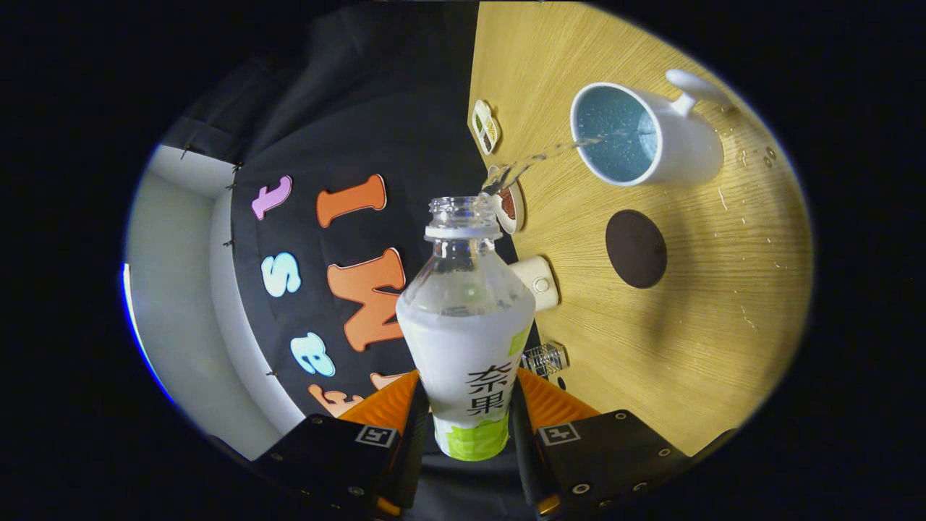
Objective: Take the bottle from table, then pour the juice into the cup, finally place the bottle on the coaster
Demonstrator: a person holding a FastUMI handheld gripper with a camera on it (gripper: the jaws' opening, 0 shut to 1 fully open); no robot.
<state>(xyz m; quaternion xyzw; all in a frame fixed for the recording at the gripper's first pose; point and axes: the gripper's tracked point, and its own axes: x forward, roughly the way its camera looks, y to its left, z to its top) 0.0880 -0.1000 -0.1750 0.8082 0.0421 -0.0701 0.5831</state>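
Bottle (466, 325) tilted, clamped between jaws

bottle (466, 340) base hidden between the jaws, gripper (466, 423) pad contact not visible. Small dish (509, 204) half behind the bottle neck, contents unclear. Tiny clear object (544, 359) beside bottle too small to identify. Cup (640, 137) fill level can't be read.

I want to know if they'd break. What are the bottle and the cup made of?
Bottle, gripped between the jaws: probably clear plastic, see-through above a printed label. Cup: looks like glazed ceramic, white and smooth outside, speckled blue inside. It would likely break.
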